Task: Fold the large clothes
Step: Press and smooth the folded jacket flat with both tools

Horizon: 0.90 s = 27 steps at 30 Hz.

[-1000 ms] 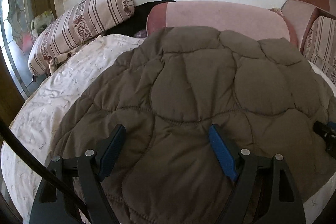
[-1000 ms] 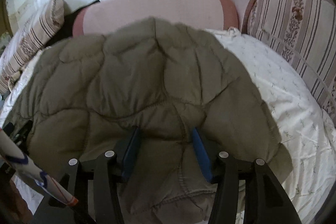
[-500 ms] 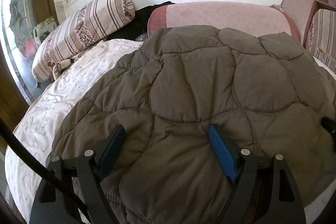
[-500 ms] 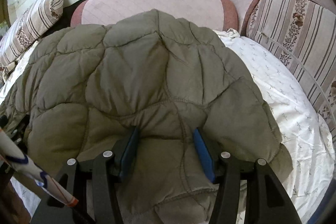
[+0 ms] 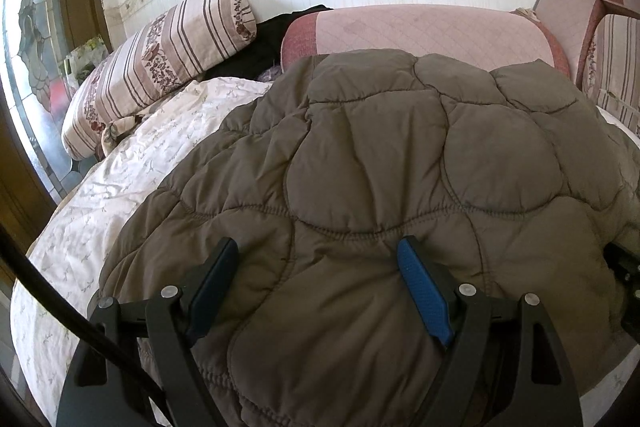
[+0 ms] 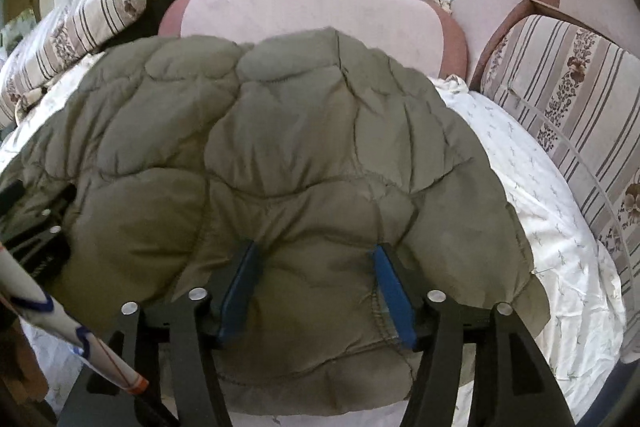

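Note:
A large olive-brown quilted coat (image 5: 400, 163) lies spread over a white bed sheet (image 5: 132, 183). My left gripper (image 5: 316, 267) stands open and wide at the coat's near edge, with puffy fabric lying between its blue pads. My right gripper (image 6: 316, 267) is at the same near edge further right. Its jaws are opening, and a loose hump of the coat (image 6: 320, 155) still sits between them. Each gripper shows at the edge of the other's view: the right one (image 5: 624, 267), the left one (image 6: 36, 227).
A pink bolster (image 5: 420, 31) lies behind the coat, with a striped pillow (image 5: 160, 67) and a dark garment (image 5: 260, 47) to its left. Striped cushions (image 6: 572, 107) line the right side. A black cable (image 5: 60, 307) crosses the left view; a white striped tube (image 6: 60, 319) crosses the right view.
The right gripper's jaws have spread wider and the pinched fold between them has relaxed. Its view has rolled a little. The left gripper has kept its wide opening and its place.

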Motion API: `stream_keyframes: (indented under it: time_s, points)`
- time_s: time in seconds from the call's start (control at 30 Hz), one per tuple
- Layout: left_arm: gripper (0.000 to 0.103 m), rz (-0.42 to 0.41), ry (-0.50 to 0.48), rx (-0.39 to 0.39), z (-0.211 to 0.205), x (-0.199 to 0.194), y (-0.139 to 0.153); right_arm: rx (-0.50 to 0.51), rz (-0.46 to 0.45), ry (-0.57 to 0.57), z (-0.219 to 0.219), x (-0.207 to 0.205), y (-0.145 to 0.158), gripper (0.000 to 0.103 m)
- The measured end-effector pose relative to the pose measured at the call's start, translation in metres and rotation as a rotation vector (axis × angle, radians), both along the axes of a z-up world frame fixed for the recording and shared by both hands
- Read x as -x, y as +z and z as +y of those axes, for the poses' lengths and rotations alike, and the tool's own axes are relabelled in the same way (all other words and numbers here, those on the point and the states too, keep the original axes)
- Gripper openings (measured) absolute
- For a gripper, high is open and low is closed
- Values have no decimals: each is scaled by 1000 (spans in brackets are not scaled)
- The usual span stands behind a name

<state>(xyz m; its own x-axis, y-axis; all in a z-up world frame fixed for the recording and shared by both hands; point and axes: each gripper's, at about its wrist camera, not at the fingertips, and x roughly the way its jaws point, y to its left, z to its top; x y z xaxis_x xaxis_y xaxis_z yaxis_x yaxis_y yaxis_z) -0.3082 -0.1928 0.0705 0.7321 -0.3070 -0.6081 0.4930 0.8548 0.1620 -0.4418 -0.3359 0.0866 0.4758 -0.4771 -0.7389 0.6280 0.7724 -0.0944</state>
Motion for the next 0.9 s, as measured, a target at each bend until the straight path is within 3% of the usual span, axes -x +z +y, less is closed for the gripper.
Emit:
stream_keyframes:
  time_s: [0.43, 0.57, 0.73, 0.9]
  points:
    - [81, 0, -1, 1, 1, 1, -1, -15, 0, -3, -3, 1, -1, 69]
    - [81, 3, -2, 2, 1, 1, -1, -52, -72, -16, -7, 10, 9, 69]
    - [81, 2, -3, 3, 1, 1, -1, -76, -136, -123, -32, 30, 17, 69]
    - [81, 1, -2, 2, 1, 1, -1, -150, -98, -198, -54, 37, 2, 62]
